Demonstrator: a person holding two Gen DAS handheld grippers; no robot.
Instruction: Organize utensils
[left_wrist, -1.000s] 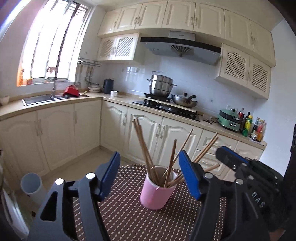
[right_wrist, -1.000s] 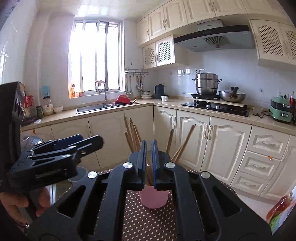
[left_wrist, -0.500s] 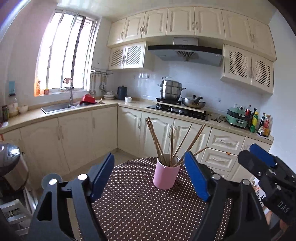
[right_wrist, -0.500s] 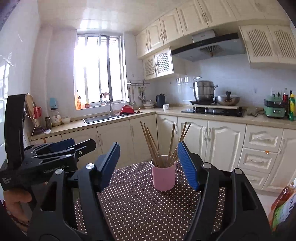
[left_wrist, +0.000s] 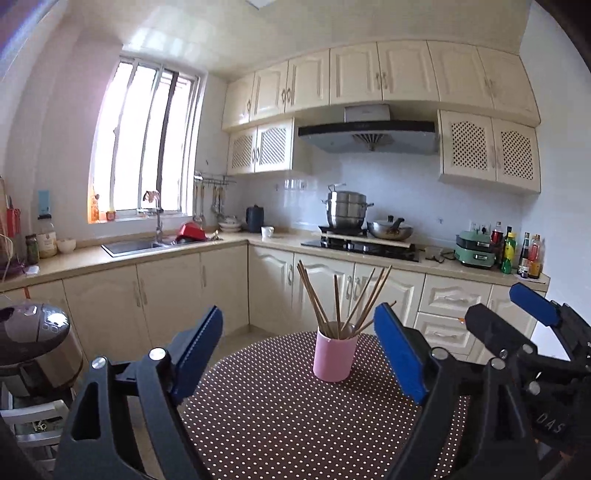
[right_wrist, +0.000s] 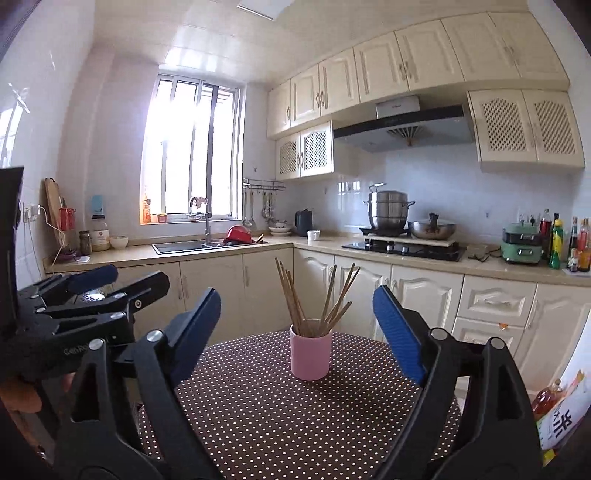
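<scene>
A pink cup (left_wrist: 335, 355) stands upright near the far edge of a round table with a brown polka-dot cloth (left_wrist: 295, 424). Several wooden chopsticks (left_wrist: 341, 299) stand fanned out in it. The cup (right_wrist: 310, 356) and chopsticks (right_wrist: 317, 295) also show in the right wrist view. My left gripper (left_wrist: 299, 347) is open and empty, back from the cup. My right gripper (right_wrist: 293, 328) is open and empty, also back from the cup. Each gripper appears at the edge of the other's view: the right one (left_wrist: 517, 325), the left one (right_wrist: 92, 291).
The tablecloth also shows in the right wrist view (right_wrist: 295, 424). A rice cooker (left_wrist: 33, 343) stands on a stool at the left. Kitchen counters with a sink (left_wrist: 133, 245), a stove with pots (left_wrist: 362, 240) and bottles (left_wrist: 517, 254) run behind the table.
Both grippers have pulled back and up from the cup. The right gripper, shut one second ago, has opened wide. The cup with its chopsticks looks smaller and farther away.
</scene>
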